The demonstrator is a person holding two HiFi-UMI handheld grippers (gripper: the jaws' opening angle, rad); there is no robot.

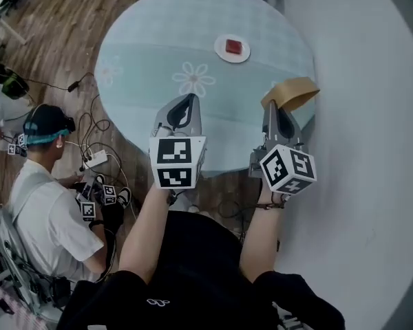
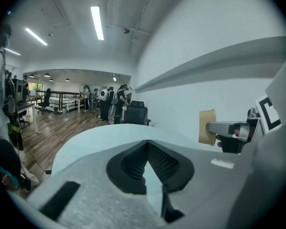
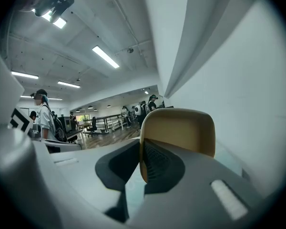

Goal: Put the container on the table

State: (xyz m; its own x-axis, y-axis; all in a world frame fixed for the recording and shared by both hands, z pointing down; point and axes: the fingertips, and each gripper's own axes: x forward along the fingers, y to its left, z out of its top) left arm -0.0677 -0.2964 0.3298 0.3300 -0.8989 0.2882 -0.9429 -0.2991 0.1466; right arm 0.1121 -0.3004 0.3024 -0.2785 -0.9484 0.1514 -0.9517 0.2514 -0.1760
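Note:
The container (image 1: 292, 92) is a tan paper tub held tilted over the right edge of the round table (image 1: 158, 40), which has a pale blue cloth. My right gripper (image 1: 279, 112) is shut on the tub's wall. In the right gripper view the container (image 3: 181, 128) fills the space ahead, its rim pinched at the right gripper (image 3: 142, 144). My left gripper (image 1: 187, 105) hovers over the table's near edge, shut and with nothing in it. The left gripper view shows the left gripper (image 2: 147, 144) with its pads meeting, and the container (image 2: 207, 127) off to the right.
A white plate (image 1: 232, 49) carrying a small red thing sits near the table's far side. A white wall (image 1: 372, 115) runs close along the right. On the wooden floor at left a person (image 1: 48, 205) sits beside cables and a power strip (image 1: 96, 159). An office chair (image 2: 136, 112) stands beyond the table.

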